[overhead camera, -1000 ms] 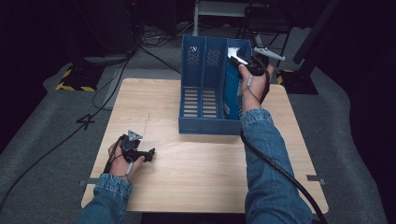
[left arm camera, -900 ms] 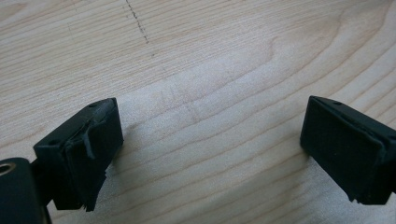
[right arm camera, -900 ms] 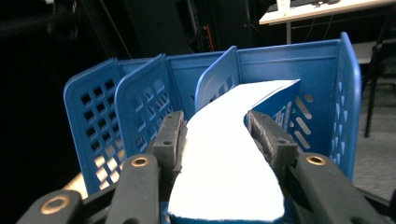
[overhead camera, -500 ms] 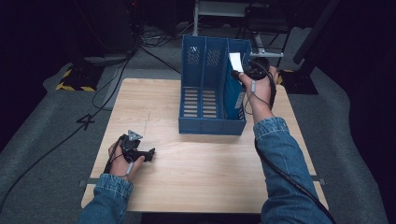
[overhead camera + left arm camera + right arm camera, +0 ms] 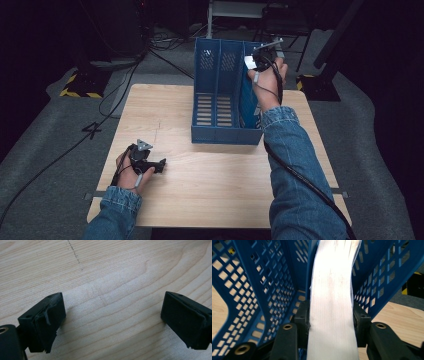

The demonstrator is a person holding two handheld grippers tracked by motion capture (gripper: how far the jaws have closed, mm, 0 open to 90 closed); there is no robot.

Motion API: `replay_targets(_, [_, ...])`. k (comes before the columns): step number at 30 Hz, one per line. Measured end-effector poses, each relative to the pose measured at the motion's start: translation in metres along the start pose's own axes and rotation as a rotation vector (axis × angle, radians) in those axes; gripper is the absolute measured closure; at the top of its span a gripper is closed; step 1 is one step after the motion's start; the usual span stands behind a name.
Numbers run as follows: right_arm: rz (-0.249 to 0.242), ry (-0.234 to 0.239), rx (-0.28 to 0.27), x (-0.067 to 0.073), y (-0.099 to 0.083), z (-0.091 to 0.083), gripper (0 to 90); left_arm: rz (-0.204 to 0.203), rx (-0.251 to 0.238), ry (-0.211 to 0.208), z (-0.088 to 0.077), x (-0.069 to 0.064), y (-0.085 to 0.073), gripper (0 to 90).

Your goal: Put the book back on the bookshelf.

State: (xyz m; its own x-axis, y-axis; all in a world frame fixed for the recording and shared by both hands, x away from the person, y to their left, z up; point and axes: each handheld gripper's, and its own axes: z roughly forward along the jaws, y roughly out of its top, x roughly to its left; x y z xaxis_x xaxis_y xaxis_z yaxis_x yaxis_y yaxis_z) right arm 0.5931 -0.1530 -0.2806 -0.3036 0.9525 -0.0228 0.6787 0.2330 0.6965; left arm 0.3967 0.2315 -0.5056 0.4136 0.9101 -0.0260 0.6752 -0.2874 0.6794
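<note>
Gripping a thick white book [image 5: 332, 315], the right tongs [image 5: 332, 317] are clamped on it inside the blue file rack [image 5: 220, 107]. Left tongs [image 5: 112, 320] rest wide open and empty on the bench [image 5: 210, 185]. Next move likely calls for lifting the book clear of the dividers.

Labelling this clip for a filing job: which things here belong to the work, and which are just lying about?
In the work:
- right claw, shut on the book
- book, white page edges showing
- blue file rack

Lying about:
- left claw, open over bare table
- floor cables
</note>
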Motion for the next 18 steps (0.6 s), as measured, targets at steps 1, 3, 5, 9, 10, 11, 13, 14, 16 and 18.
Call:
replay_targets(1, [0.01,0.0,-0.012,-0.001,0.0,0.0,60.0,0.001,0.001,0.0,0.0,0.0,0.0,6.2])
replay_targets(3, [0.021,0.002,-0.044,-0.002,0.0,0.0,60.2,0.0,0.0,0.0,0.0,0.0,0.0,6.2])
replay_targets(5, [0.037,0.002,-0.076,-0.003,0.003,-0.001,60.2,0.0,0.001,-0.001,0.0,0.0,0.0,6.2])
replay_targets(9, [0.069,0.002,-0.125,-0.005,0.01,0.004,60.1,0.0,0.0,0.0,0.0,0.0,0.0,6.2])
replay_targets(10, [0.073,0.001,-0.128,-0.005,0.011,0.007,60.1,0.0,0.0,0.0,0.0,0.0,0.0,6.2])
replay_targets(11, [0.079,0.001,-0.137,-0.005,0.011,0.01,60.0,-0.001,0.0,0.001,0.0,0.0,0.0,6.2])
replay_targets(13, [0.077,-0.005,-0.138,-0.006,0.011,0.018,59.8,0.0,0.0,0.001,0.0,0.0,0.0,6.2])
replay_targets(14, [0.073,-0.006,-0.135,-0.006,0.01,0.023,59.6,0.0,0.001,-0.001,0.0,0.0,0.0,6.2])
replay_targets(16, [0.067,-0.011,-0.152,-0.008,0.01,0.027,58.9,0.0,0.0,-0.001,0.0,0.0,0.0,6.2])
replay_targets(18, [0.064,0.005,-0.133,-0.008,0.012,0.028,57.0,0.0,0.0,-0.001,0.0,0.0,0.0,6.2])
